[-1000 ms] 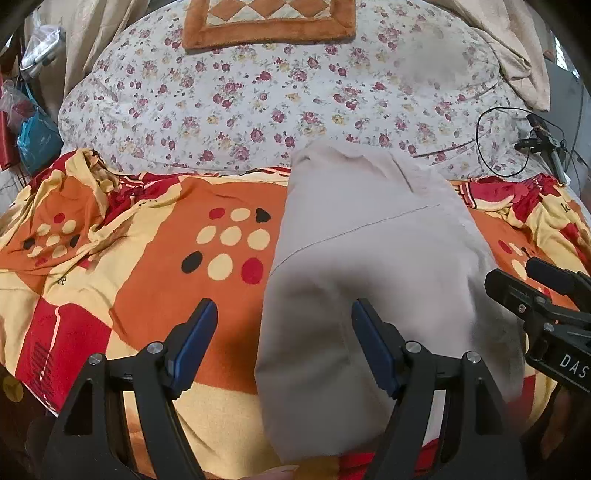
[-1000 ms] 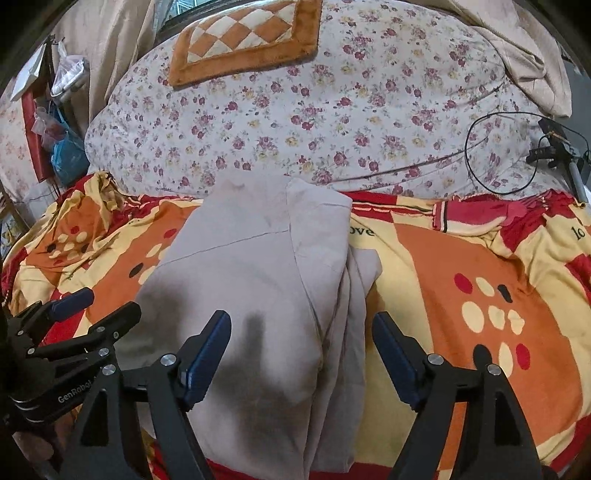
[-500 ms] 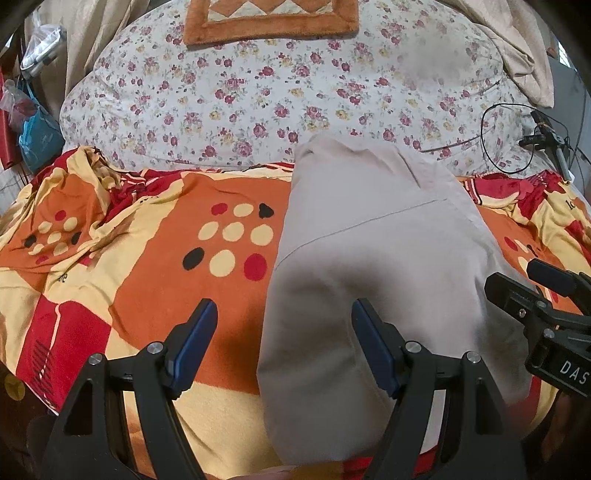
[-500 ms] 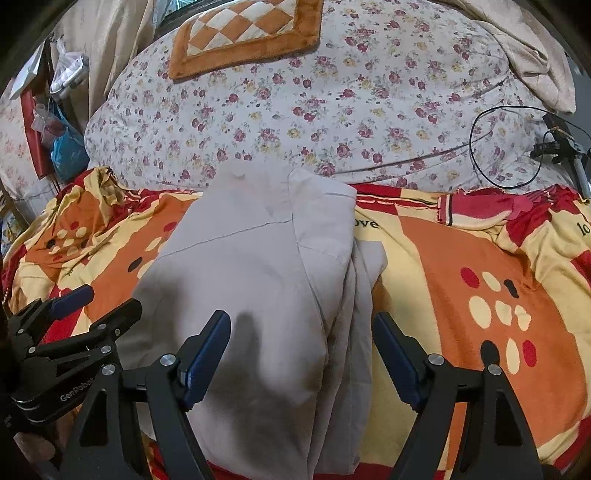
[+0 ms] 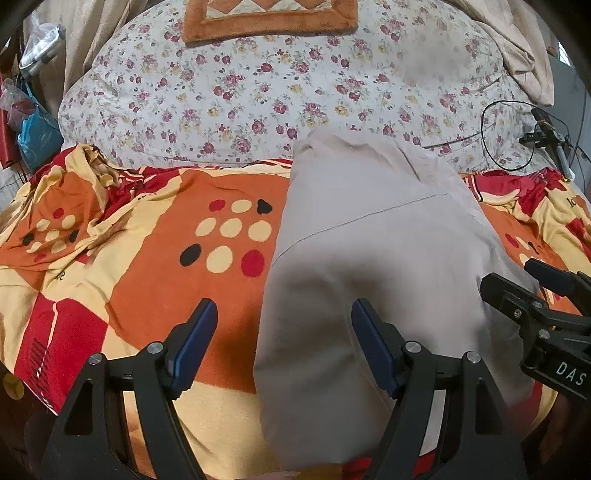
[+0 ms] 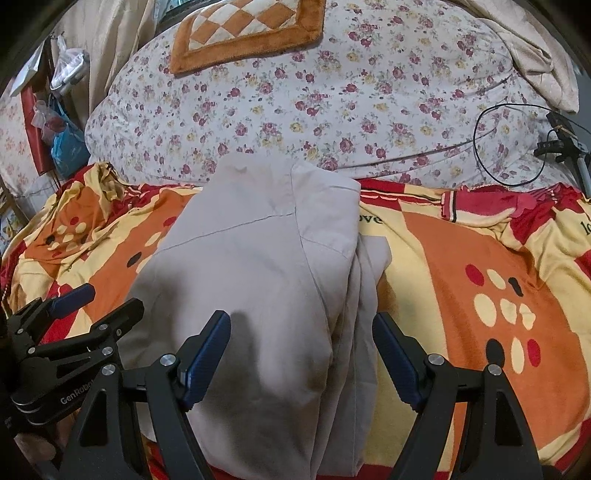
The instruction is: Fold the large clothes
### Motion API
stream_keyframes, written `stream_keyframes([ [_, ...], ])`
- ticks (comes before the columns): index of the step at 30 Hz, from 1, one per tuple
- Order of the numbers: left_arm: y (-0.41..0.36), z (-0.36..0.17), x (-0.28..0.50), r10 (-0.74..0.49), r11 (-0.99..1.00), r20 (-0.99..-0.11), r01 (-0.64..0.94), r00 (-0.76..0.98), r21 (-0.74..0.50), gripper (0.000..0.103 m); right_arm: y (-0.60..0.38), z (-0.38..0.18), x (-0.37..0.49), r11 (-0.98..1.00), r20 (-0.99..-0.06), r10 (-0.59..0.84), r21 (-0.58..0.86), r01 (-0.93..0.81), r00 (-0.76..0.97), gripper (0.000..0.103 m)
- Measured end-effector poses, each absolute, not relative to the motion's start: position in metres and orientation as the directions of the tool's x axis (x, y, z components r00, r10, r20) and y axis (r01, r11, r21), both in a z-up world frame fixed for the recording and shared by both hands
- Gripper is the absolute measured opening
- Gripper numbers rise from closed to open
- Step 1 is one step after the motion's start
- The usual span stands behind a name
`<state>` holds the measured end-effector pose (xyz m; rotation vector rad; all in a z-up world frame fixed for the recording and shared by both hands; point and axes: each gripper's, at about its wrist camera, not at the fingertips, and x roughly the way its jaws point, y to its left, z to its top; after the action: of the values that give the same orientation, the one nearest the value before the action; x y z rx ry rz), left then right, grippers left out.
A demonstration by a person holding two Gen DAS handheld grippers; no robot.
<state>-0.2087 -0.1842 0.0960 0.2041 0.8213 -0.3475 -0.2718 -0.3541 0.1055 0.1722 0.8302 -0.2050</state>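
Beige garment (image 5: 373,266) lay folded on orange patterned blanket (image 5: 147,236), left gripper (image 5: 284,343) spread wide, empty, right gripper (image 6: 301,354) spread wide, empty.

A bed fills both views. Its near half carries an orange, red and yellow blanket (image 5: 155,258) with dot motifs, rumpled at the left end. Behind lies a white quilt (image 6: 332,96) printed with small roses, and on it an orange-bordered checked mat (image 6: 243,33). Beige curtain fabric (image 5: 85,40) hangs at far left, with plastic bags (image 6: 64,136) beside it. A black cable (image 5: 506,136) loops over the quilt's right edge. Lighting is soft and even.
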Motion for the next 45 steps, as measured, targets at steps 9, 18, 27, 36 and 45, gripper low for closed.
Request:
stream_keyframes([
  [9, -0.1842, 0.0939, -0.2075, -0.222, 0.925, -0.747, 0.378, 0.626, 0.042, 0.075, -0.3548, 0.104, -0.2709, 0.966, -0.748, -0.112, 0.071, 0.247, 0.654, 0.081],
  [18, -0.1857, 0.0917, -0.2061, -0.222, 0.925, -0.753, 0.377, 0.619, 0.038, 0.075, -0.3542, 0.1, -0.2683, 0.966, -0.753, -0.111, 0.073, 0.249, 0.648, 0.081],
  [27, -0.1884, 0.0919, -0.2052, -0.222, 0.925, -0.752, 0.378, 0.621, 0.04, 0.075, -0.356, 0.0985, -0.2674, 0.964, -0.755, -0.107, 0.081, 0.255, 0.647, 0.081],
  [36, -0.1876, 0.0943, -0.2042, -0.216, 0.926, -0.748, 0.374, 0.628, 0.046, 0.075, -0.3559, 0.0992, -0.2667, 0.965, -0.752, -0.107, 0.079, 0.25, 0.65, 0.081],
  [45, -0.1861, 0.0954, -0.2032, -0.222, 0.925, -0.745, 0.378, 0.629, 0.043, 0.075, -0.354, 0.0991, -0.2643, 0.967, -0.757, -0.106, 0.073, 0.245, 0.645, 0.081],
])
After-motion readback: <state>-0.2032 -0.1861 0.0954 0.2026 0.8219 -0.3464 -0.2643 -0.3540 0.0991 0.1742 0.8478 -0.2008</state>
